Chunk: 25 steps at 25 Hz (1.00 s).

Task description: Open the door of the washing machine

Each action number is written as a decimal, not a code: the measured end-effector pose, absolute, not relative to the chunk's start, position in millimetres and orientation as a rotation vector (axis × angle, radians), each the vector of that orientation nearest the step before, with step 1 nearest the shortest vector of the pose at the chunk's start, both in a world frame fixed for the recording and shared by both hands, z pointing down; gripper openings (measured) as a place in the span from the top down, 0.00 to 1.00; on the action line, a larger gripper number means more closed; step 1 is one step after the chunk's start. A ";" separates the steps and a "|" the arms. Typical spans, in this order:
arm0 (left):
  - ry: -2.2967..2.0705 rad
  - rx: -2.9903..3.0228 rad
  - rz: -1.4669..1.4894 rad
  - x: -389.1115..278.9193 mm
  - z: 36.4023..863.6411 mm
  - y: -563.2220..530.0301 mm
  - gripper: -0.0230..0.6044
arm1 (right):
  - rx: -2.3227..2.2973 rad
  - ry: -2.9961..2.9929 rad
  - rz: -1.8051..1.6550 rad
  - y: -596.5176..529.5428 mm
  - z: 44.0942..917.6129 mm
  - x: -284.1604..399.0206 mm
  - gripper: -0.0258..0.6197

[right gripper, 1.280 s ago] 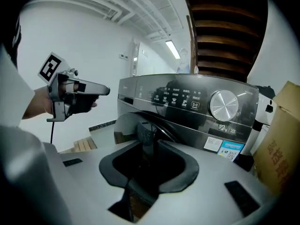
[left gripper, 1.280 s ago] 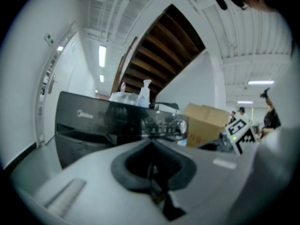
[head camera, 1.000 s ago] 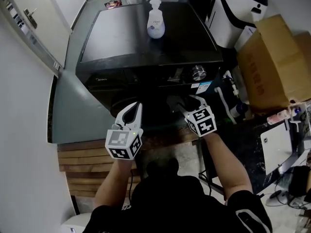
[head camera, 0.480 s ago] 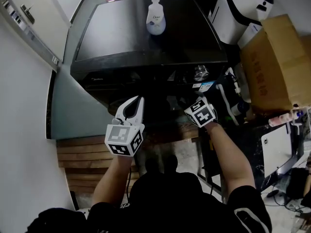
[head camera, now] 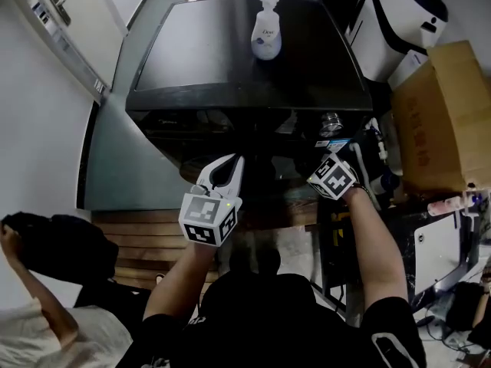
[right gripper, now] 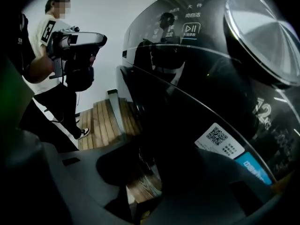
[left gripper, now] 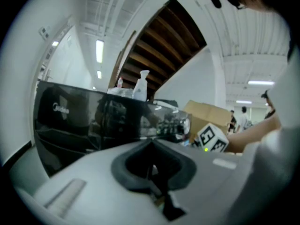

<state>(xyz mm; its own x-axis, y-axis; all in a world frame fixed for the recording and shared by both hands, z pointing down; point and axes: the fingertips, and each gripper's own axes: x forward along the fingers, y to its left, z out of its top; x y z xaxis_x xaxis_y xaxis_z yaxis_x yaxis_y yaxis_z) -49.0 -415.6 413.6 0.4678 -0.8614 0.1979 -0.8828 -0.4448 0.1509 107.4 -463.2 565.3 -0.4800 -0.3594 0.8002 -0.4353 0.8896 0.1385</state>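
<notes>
We look down on the black washing machine (head camera: 230, 60) at top ctr of the head view, w/ a white soap bottle (head camera: 266, 29) upright on its lid near the back edge. Its door (right gripper: 197, 121) is on the dark front face, below the control strip & the chrome knob (head camera: 331, 121). In the right gripper view the door fills ctr & right of the frame and lies against the front panel, not swung out.

Our right gripper (right gripper: 149, 172) is at mid-right of the head view, where only its marker cube shows, and points steeply down at the door's rim. Its jaws have just been closing. They stand partway apart w/ the dark rim btw them, close up to the jaw on the frame's right. A strip of wooden floor (right gripper: 101, 121) shows btw the rim & the other jaw, so we see no clamp on it yet. A QR sticker (right gripper: 219, 141) sits on the front just right of the jaws.

Our left gripper (head camera: 236, 162) hangs at ctr-left of the head view, about level, in front of the machine & apart from it. Its jaws are closed together w/ nothing in them.

A cardboard box (head camera: 441, 113) stands at the right edge of the head view, w/ a white appliance (head camera: 403, 21) above it at upper right. Another person (head camera: 46, 282) shows at lower left, one arm raised.
</notes>
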 end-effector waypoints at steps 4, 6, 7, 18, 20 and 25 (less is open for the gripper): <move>-1.502 2.468 0.123 -50.1 416.8 -413.2 0.95 | 0.599 -2.096 0.056 -462.8 567.6 106.0 0.72; -1.514 2.478 0.123 -51.2 410.9 -412.4 0.95 | 0.602 -2.092 0.043 -463.2 569.4 106.3 0.72; -1.523 2.486 0.124 -52.0 406.4 -412.0 0.95 | 0.595 -2.086 0.038 -462.8 569.7 107.0 0.72; -1.589 2.447 0.119 -64.7 399.3 -399.2 0.95 | 0.535 -1.872 -0.247 -462.8 590.9 110.0 0.70; -1.606 2.436 0.112 -65.3 398.5 -394.9 0.95 | 0.550 -1.897 -0.212 -462.9 588.2 108.4 0.71; -1.657 2.404 0.125 -65.6 399.2 -379.4 0.95 | 0.571 -1.944 -0.178 -462.5 584.9 108.6 0.71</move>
